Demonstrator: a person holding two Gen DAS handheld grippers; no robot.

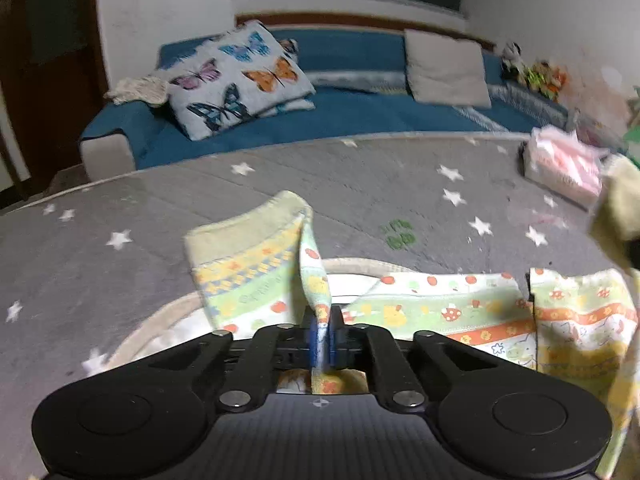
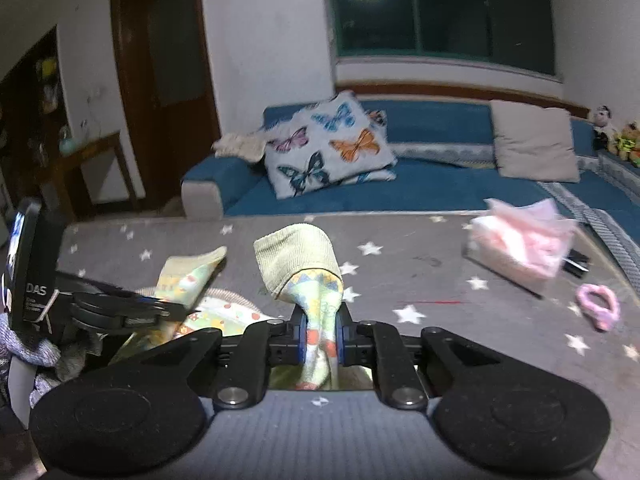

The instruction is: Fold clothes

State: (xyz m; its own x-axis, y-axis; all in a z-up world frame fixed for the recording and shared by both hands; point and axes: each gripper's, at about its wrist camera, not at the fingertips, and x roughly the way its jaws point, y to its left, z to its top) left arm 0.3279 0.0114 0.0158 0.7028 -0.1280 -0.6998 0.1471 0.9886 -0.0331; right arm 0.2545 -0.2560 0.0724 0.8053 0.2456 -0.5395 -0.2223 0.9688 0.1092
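Note:
A small child's garment (image 1: 440, 312) with a pale green, yellow and orange cartoon print lies on the grey star-patterned table (image 1: 360, 184). My left gripper (image 1: 321, 336) is shut on one ribbed cuff end of it (image 1: 248, 240), lifted off the table. My right gripper (image 2: 321, 332) is shut on the other cuff end (image 2: 298, 260), also lifted. The left gripper shows at the left of the right wrist view (image 2: 120, 312). The right-held cuff shows blurred at the right edge of the left wrist view (image 1: 618, 208).
A pink tissue pack (image 2: 520, 244) and a pink ring toy (image 2: 598, 306) lie on the table's right side. A blue sofa (image 2: 400, 184) with a butterfly pillow (image 2: 324, 148) stands behind the table. A beige cloth edge (image 1: 168, 320) lies under the garment.

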